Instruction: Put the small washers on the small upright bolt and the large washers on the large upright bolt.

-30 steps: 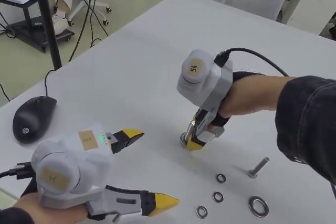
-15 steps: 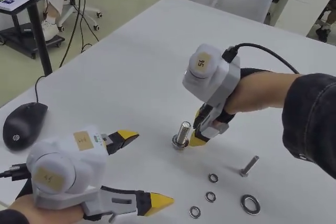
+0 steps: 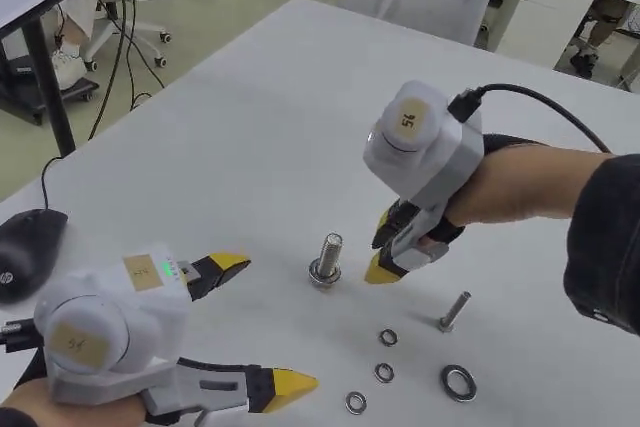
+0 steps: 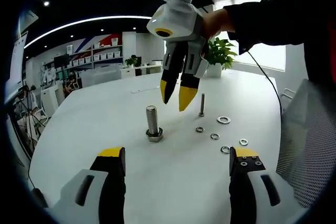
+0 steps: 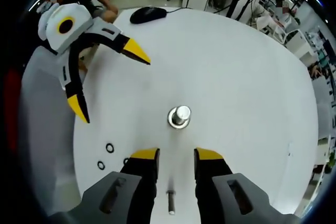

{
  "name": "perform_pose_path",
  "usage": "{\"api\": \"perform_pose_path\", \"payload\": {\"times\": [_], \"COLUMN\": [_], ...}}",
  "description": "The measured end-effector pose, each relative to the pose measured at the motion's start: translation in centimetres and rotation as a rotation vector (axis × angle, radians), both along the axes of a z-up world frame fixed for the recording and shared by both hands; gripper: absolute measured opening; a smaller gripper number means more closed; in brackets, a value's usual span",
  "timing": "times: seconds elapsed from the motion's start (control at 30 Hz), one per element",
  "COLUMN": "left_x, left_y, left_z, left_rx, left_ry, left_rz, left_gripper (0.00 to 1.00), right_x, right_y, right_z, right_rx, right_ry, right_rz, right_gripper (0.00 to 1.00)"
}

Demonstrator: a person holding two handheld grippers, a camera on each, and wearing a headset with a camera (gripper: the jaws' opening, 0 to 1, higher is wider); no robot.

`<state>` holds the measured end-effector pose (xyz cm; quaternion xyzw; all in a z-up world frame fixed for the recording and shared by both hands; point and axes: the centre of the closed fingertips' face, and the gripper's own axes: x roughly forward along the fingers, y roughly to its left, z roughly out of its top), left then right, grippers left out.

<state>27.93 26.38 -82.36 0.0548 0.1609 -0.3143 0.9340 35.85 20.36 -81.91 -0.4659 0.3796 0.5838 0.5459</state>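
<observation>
Much bare table surrounds large bolt, right tongs just beside.

The left tool is held low, close to the person's body and nearly level, its jaws spread wide with nothing between them. The right tool hangs higher and tips steeply downward, jaws parted only a little and empty. The right hand grips its handle, and a dark sleeve covers the forearm.

White table w/ bolts, washers, mouse
</observation>
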Motion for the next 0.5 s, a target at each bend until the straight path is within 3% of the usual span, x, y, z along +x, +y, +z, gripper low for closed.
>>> {"api": "perform_pose_path", "payload": {"times": [0.5], "left_x": [0.3], "left_y": [-0.2], "left_z": [0.4], "left_rx": [-0.001], "left_ry": [-0.001], "left_rz": [-0.001], "left_gripper": [0.80], "right_x": [-1.8], "right_y": [-3.4], "right_z": [1.2], "right_rx": [0.032], "right_ry": [-0.013], "right_rz": [-0.030], "right_gripper": [0.28]}}
